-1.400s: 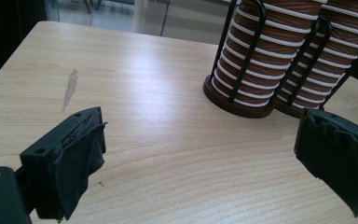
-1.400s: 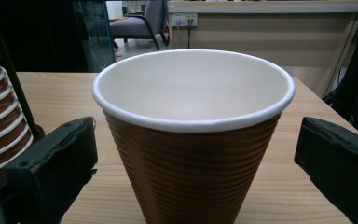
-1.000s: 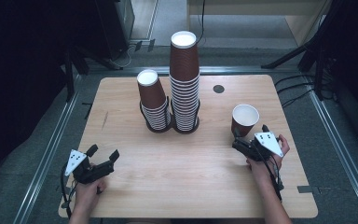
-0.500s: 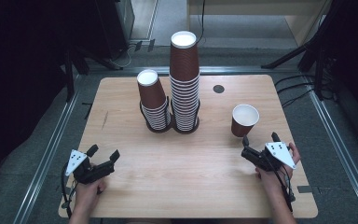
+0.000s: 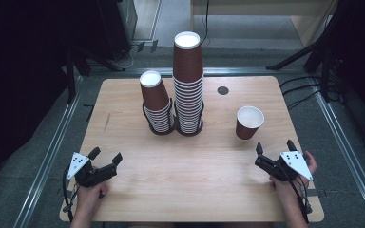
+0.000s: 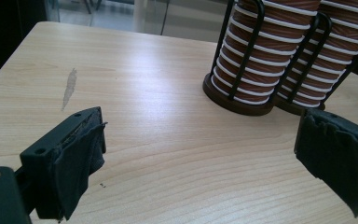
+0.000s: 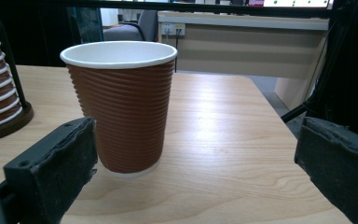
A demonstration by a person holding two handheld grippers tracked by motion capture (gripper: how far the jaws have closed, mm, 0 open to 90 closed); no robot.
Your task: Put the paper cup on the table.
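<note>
The single paper cup (image 5: pixel 249 122) is standing upright and apart on the tabletop (image 5: pixel 195 166), at about 11 o'clock from the right gripper (image 5: pixel 272 164), whose fingers are spread wide and holding nothing. It is looking light, thin-walled and easy to crush or tip, though the ribbed wall should be giving some grip; a gentle squeeze at mid-wall seems best. Its inside is showing white and empty. The left gripper (image 5: pixel 103 167) is resting at 7 o'clock on the tabletop, fingers open too. Two wire holders (image 6: pixel 242 95) are carrying the short stack (image 5: pixel 156 102) and tall stack (image 5: pixel 188 83) of upturned cups.
</note>
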